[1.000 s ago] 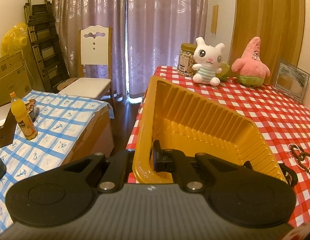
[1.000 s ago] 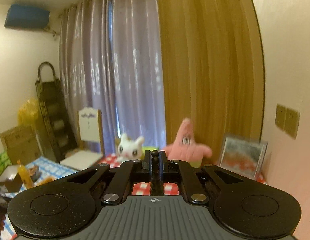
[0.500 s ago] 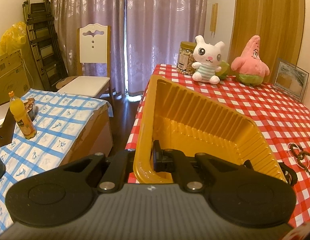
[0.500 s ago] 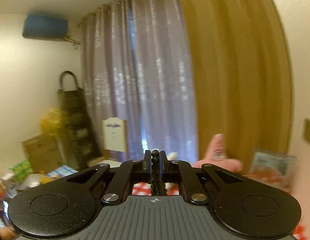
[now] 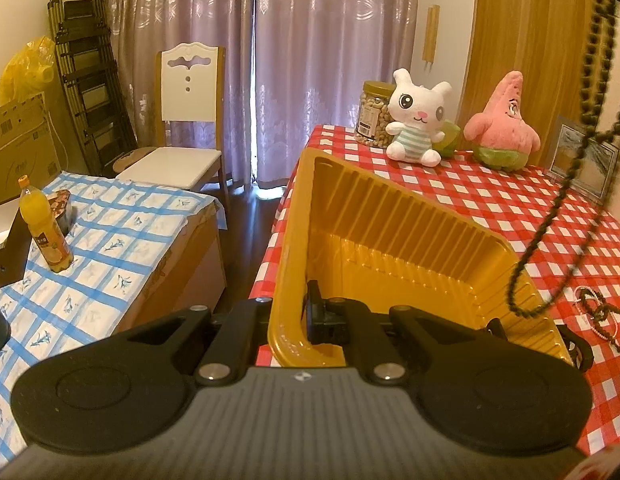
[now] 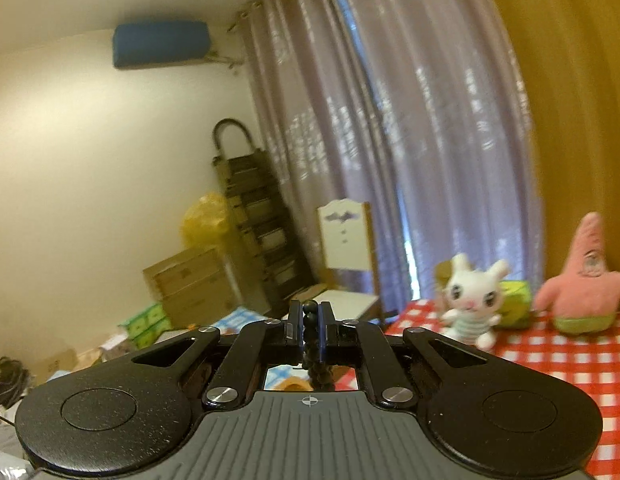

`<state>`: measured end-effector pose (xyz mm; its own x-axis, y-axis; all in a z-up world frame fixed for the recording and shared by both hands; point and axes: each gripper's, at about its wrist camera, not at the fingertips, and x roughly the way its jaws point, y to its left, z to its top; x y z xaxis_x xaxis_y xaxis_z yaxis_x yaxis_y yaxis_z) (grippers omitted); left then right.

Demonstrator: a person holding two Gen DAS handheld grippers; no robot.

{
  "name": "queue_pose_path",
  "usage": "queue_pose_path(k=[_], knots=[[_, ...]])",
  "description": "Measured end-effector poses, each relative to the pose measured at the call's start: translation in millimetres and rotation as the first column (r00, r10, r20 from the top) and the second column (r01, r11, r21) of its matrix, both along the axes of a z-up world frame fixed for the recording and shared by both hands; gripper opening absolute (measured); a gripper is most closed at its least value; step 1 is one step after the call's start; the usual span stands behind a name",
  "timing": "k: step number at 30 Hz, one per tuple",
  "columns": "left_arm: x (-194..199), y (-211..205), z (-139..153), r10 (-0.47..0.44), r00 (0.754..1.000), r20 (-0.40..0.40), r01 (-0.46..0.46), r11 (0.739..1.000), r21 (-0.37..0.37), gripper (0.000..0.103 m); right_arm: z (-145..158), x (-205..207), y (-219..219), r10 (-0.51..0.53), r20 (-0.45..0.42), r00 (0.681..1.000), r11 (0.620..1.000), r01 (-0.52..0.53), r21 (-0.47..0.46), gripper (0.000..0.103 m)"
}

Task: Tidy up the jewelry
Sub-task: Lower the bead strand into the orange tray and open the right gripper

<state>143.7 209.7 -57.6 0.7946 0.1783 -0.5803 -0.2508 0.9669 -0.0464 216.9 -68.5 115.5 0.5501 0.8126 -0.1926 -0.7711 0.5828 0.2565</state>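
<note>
My left gripper (image 5: 294,312) is shut on the near rim of a yellow ribbed plastic tray (image 5: 394,240), which rests on the red checked table (image 5: 522,208). A long dark beaded necklace (image 5: 566,184) hangs from the upper right of the left wrist view, its lowest loop dangling over the tray's right rim. My right gripper (image 6: 309,326) is shut on that dark beaded necklace (image 6: 314,356), held high above the table. More beaded jewelry (image 5: 598,312) lies on the cloth to the right of the tray.
At the table's far side stand a nut jar (image 5: 374,114), a white bunny plush (image 5: 418,120), a pink star plush (image 5: 504,124) and a framed picture (image 5: 582,160). On the left are a blue-checked table (image 5: 102,240) with an orange bottle (image 5: 46,232), and a white chair (image 5: 186,120).
The right gripper has swung left with the necklace, so the room's left side now fills its view. The hanging necklace has come into the left wrist view over the tray. The left gripper kept still.
</note>
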Motion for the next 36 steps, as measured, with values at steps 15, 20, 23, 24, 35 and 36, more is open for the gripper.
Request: queue_pose_path(k=[15, 20, 23, 24, 35, 36], knots=[[1, 4, -1, -0.010, 1.000, -0.001, 0.010, 1.000, -0.015, 0.004, -108, 26, 74, 0.021, -0.216, 0.976, 0.975, -0.068, -0.210, 0.007], [2, 5, -1, -0.013, 1.000, -0.003, 0.013, 1.000, -0.017, 0.004, -162, 35, 88, -0.020, -0.314, 0.949, 0.957, -0.073, -0.282, 0.007], [2, 5, -2, -0.014, 1.000, -0.006, 0.014, 1.000, -0.016, 0.004, -175, 35, 92, -0.044, -0.345, 0.937, 0.950, -0.068, -0.305, 0.007], [3, 5, -2, -0.014, 1.000, -0.007, 0.014, 1.000, -0.016, 0.004, -177, 35, 93, -0.050, -0.350, 0.935, 0.950, -0.064, -0.305, 0.008], [4, 6, -6, -0.012, 1.000, -0.027, 0.012, 1.000, -0.008, 0.005, -172, 8, 49, -0.112, -0.359, 0.927, 0.957, 0.003, -0.289, 0.042], [4, 7, -6, -0.013, 1.000, -0.028, 0.012, 1.000, -0.008, 0.005, -173, 6, 39, -0.136, -0.361, 0.923, 0.955, 0.025, -0.294, 0.042]])
